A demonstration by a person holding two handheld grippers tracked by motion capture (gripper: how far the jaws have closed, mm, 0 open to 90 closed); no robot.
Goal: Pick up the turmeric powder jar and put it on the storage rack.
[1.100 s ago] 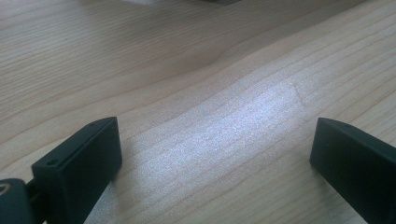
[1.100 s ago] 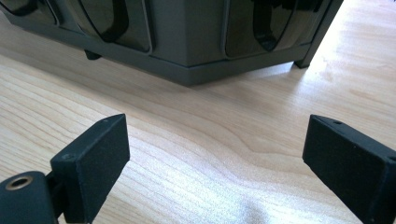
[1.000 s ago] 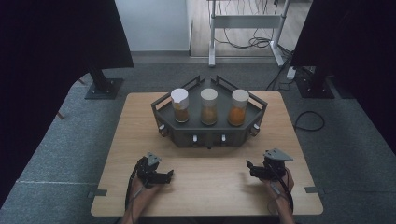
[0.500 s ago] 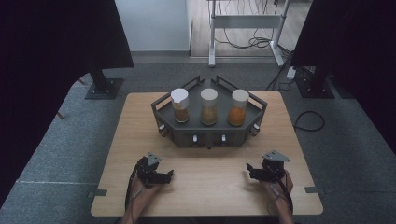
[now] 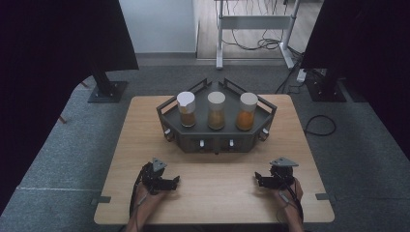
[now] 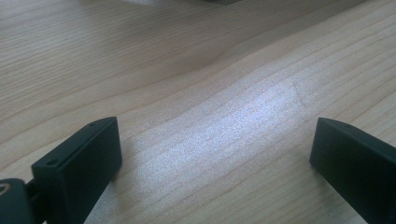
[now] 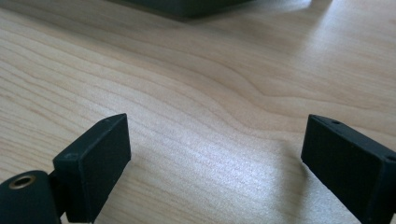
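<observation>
One table: a pale wooden rectangular table [image 5: 145, 145] carries everything; the rack stands on its far half.
One rack: a dark grey angular metal rack [image 5: 215, 137] with raised rails and small knobs along its front wall.
Three jars: clear glass jars with white lids stand upright in a row inside the rack. The left jar [image 5: 186, 110] holds brownish powder, the middle jar [image 5: 216, 111] tan, the right jar [image 5: 247, 112] orange.
Two grippers: the black left gripper [image 5: 176, 180] lies in front of the rack toward its left corner. The black right gripper [image 5: 257, 178] lies in front of the rack toward its right corner. Both are low over the wood and point inward.
Left fingers: spread wide in the left gripper view, bare wood between them.
Right fingers: spread wide in the right gripper view, having just closed in slightly, with nothing between them.
Step in hand: most likely the start position, before any reach.
Next move: a hand would have to lift, travel toward the rack and come level with one jar, with its jaws wide enough for the glass.
Jars and fingers: well apart, with the rack's front wall and a strip of table between; nothing is touched.
</observation>
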